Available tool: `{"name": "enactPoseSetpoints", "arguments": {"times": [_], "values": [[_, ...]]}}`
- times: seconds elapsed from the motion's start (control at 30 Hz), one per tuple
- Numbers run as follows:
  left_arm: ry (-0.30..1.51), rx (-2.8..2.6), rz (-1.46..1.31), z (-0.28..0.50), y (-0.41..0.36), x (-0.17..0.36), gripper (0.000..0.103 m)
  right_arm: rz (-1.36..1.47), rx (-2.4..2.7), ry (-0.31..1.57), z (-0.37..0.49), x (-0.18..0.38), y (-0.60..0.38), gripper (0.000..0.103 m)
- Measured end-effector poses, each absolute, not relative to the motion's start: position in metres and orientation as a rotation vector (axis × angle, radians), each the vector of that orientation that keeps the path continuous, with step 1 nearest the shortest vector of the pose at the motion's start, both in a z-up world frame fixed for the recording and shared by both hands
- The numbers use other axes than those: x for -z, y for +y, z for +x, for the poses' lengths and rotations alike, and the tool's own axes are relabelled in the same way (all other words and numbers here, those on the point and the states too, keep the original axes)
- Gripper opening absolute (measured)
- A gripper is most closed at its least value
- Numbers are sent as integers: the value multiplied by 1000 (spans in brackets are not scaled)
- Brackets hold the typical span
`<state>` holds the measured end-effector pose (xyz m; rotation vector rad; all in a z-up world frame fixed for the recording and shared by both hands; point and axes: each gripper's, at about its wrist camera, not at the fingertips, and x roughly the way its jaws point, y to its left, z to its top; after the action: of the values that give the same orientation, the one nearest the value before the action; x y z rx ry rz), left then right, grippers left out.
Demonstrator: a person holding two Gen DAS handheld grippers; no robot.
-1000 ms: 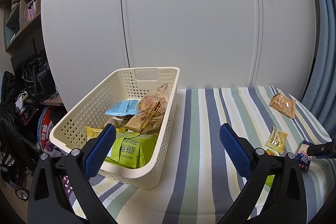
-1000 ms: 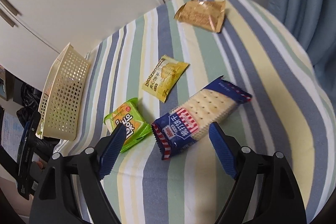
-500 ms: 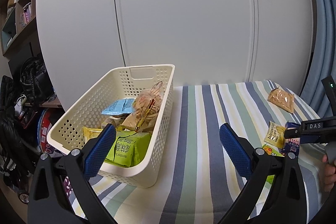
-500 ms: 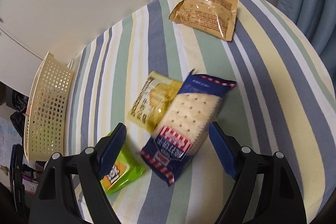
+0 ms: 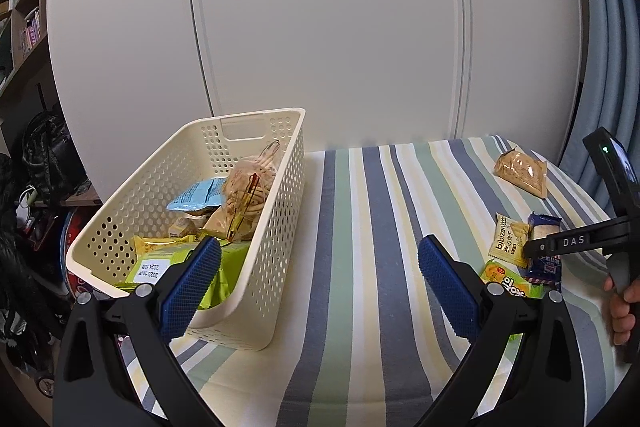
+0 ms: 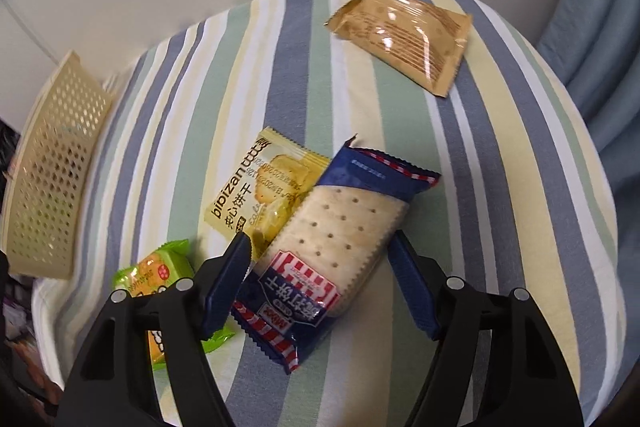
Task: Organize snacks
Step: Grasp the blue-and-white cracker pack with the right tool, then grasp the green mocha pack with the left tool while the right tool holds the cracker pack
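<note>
My right gripper (image 6: pixel 320 243) is shut on a blue cracker pack (image 6: pixel 340 223), one finger on each long side. The pack's far end overlaps a yellow biscuit pack (image 6: pixel 256 195). A green snack pack (image 6: pixel 156 271) lies at the lower left, and a brown pack (image 6: pixel 404 35) lies far off on the striped cloth (image 6: pixel 200 87). My left gripper (image 5: pixel 318 251) hangs open over the cloth, just right of the cream basket (image 5: pixel 280 207), which holds several snacks. The left wrist view also shows the blue cracker pack (image 5: pixel 542 227) at the far right.
White wardrobe doors (image 5: pixel 320 27) stand behind the striped surface. A blue curtain (image 5: pixel 608 27) hangs at the right. Dark bags (image 5: pixel 44 155) and shelves crowd the left side beyond the basket. A person's hand (image 5: pixel 622 303) holds the right gripper.
My right gripper's fingers have closed in on the blue cracker pack, which turned and now overlaps the yellow pack. The left gripper drifted slightly and stays open.
</note>
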<state>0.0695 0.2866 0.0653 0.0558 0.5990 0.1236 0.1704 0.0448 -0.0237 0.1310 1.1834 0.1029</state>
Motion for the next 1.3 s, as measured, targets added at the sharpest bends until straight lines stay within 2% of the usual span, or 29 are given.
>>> {"name": "enactPoseSetpoints", "arguments": {"times": [0.17, 0.3, 0.4, 0.77, 1.07, 1.3], "values": [[623, -96, -1, 71, 294, -63, 100, -32, -100, 1180, 173, 21, 66, 66], [641, -61, -68, 72, 301, -61, 100, -16, -72, 1173, 170, 19, 50, 53], [652, -50, -67, 73, 300, -60, 100, 15, -57, 1177, 167, 22, 29, 49], [635, 52, 127, 72, 255, -75, 100, 36, -79, 1146, 161, 22, 22, 49], [883, 412, 252, 98, 186, -35, 100, 156, -120, 1127, 157, 20, 6, 51], [1048, 468, 290, 121, 173, -5, 100, 205, -150, 1121, 156, 22, -2, 55]]}}
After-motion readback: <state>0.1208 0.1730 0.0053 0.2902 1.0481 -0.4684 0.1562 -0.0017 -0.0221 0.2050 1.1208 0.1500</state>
